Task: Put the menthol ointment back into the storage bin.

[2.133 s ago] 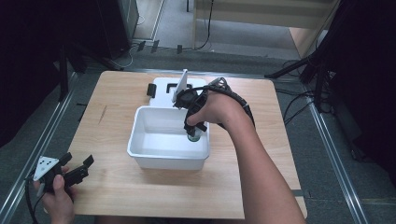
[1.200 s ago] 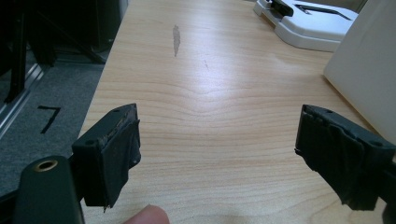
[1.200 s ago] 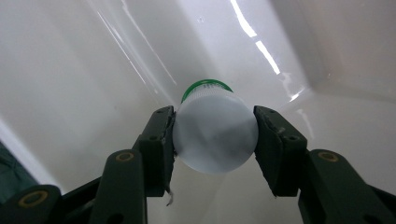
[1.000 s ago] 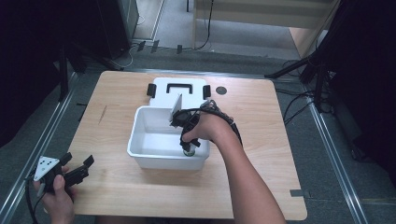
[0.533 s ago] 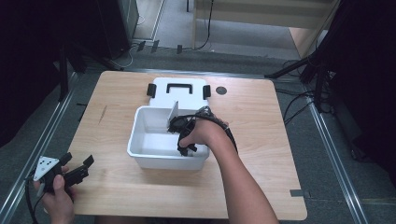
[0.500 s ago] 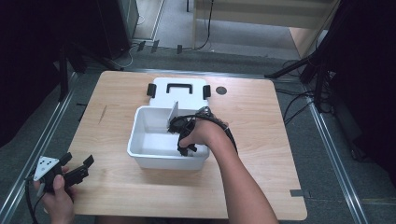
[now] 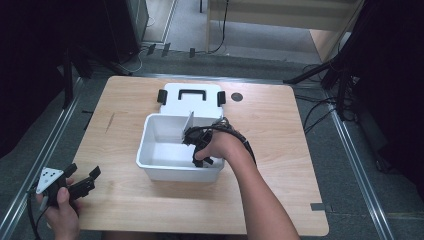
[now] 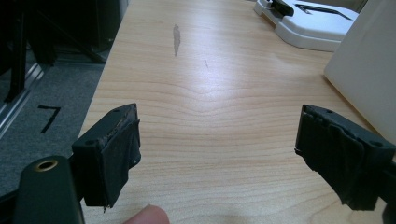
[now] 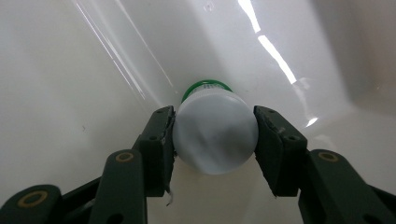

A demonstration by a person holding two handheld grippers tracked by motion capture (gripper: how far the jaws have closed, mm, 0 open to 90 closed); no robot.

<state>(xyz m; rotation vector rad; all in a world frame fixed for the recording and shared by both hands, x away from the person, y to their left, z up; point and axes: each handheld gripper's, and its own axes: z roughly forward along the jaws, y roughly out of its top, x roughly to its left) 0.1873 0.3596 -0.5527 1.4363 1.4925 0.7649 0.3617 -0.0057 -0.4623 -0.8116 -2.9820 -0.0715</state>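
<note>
A small white bottle (image 9: 215, 136) with a green cap at its far end sits between the pads of my right gripper (image 9: 214, 140), which is shut on it. The bottle is down inside a white plastic bin (image 7: 150, 162), close to the glossy floor and a side wall. In the high view my right gripper (image 7: 200, 150) reaches into the bin's right half. My left gripper (image 7: 80, 184) rests low over the table's front left corner, held in a hand. Its jaws stand wide open over bare wood in the left gripper view, with the gripper (image 8: 219, 154) holding nothing.
The bin's white lid (image 7: 192, 100) with black latches lies flat just behind the bin. A thin divider (image 7: 189, 125) stands upright inside the bin. A dark round spot (image 7: 237, 96) marks the wooden table (image 7: 280, 150) to the right of the lid.
My right gripper has sunk deeper into the bin with the bottle. The left gripper has stayed in place.
</note>
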